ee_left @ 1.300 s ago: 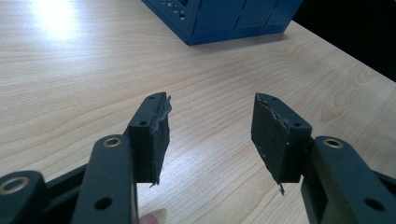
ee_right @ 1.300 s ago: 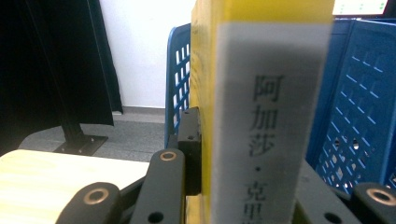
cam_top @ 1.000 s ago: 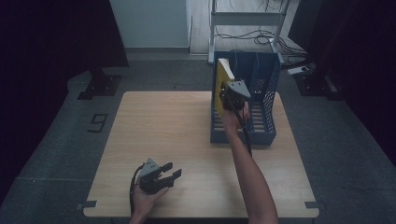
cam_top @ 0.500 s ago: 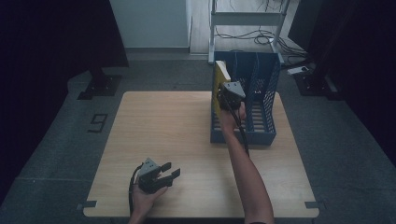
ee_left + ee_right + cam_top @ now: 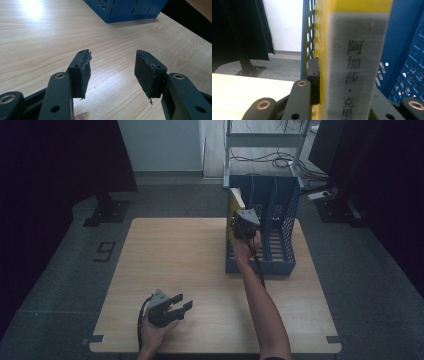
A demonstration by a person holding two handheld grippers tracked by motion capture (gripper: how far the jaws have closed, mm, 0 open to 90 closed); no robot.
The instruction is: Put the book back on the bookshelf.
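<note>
The counter (image 5: 200, 270) was a pale wood-grain top, bare apart from a blue file rack (image 5: 282, 265) standing at its far right part. Around the counter lay a grey floor; beyond the rack stood a white wall, a metal shelf frame (image 5: 260, 140) with loose cables, and dark curtains at both sides. The right claw (image 5: 240, 222) was pinching a yellow book (image 5: 233, 207) upright in the rack's leftmost slot, one black jaw flat against its cover, the grey spine with printed characters facing the camera. The left claw (image 5: 180, 306) rested on the counter well short of the rack, near the front edge, its jaws spread wide on nothing.
</note>
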